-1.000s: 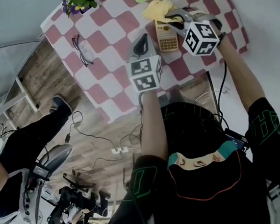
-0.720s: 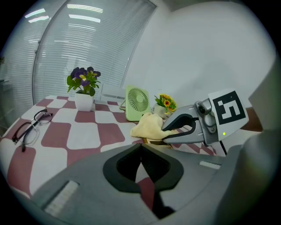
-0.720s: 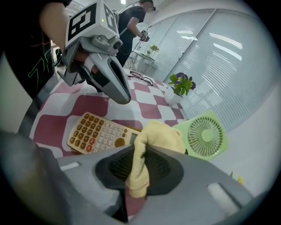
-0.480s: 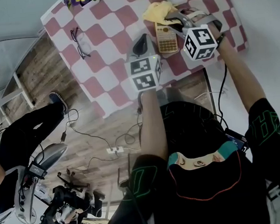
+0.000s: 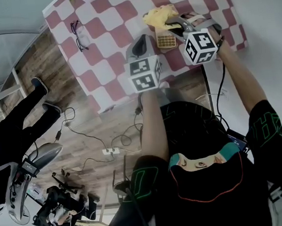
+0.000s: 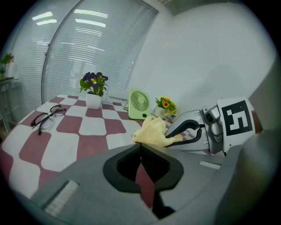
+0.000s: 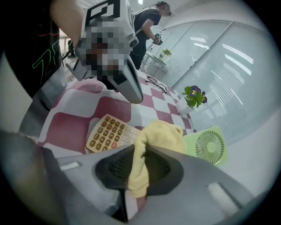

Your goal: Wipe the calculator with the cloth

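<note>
Right tongs [image 7: 137,151] clamped on yellow cloth [image 7: 160,136], cloth bunched at far end of calculator [image 7: 112,134] on checkered table [image 7: 70,127], left tongs [image 6: 140,147] pressed together, empty, just left of calculator, keypad visible only in right gripper view, left gripper view shows cloth, fan [image 6: 139,103], glasses [image 6: 47,117].

Soft daylight comes through the blinds [image 6: 74,52], bright and even, with pale streaks of ceiling light glaring on them. Both gripper views bulge like a fisheye and go black at the corners. My left gripper [image 6: 141,147] and right gripper [image 7: 137,151] sit close and blurred, as does the cloth [image 7: 158,136]. Shadows on the tablecloth [image 5: 107,24] are faint, I think; the head view's floor [image 5: 78,126] looks dimmer.
</note>
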A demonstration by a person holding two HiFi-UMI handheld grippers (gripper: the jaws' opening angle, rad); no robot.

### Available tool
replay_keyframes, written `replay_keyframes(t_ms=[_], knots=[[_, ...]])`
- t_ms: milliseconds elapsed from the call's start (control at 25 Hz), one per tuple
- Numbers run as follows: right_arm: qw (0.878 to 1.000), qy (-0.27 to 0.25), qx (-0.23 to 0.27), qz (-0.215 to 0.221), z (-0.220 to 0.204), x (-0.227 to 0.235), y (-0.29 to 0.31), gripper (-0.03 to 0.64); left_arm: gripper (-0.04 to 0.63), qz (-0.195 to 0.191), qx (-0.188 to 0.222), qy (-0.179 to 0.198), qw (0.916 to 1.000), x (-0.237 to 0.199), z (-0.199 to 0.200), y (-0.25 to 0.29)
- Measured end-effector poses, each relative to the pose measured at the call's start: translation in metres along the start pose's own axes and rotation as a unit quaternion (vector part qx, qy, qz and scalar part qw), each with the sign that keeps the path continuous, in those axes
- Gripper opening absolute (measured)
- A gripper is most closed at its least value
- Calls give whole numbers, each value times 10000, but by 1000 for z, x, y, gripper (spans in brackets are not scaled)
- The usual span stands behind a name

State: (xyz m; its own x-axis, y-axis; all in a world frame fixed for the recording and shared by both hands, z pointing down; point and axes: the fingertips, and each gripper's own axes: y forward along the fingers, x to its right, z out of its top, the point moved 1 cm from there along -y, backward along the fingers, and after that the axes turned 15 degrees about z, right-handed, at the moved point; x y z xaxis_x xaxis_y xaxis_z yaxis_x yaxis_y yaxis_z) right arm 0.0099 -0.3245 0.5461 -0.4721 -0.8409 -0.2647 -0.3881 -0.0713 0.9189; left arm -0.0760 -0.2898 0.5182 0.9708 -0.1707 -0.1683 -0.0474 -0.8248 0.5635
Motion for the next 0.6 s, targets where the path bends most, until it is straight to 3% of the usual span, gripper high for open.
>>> replay_keyframes(t_ms=[600], knots=[[9998, -29, 125, 163, 18, -43, -8, 67, 11, 145, 128, -210, 9996, 2, -15, -26]])
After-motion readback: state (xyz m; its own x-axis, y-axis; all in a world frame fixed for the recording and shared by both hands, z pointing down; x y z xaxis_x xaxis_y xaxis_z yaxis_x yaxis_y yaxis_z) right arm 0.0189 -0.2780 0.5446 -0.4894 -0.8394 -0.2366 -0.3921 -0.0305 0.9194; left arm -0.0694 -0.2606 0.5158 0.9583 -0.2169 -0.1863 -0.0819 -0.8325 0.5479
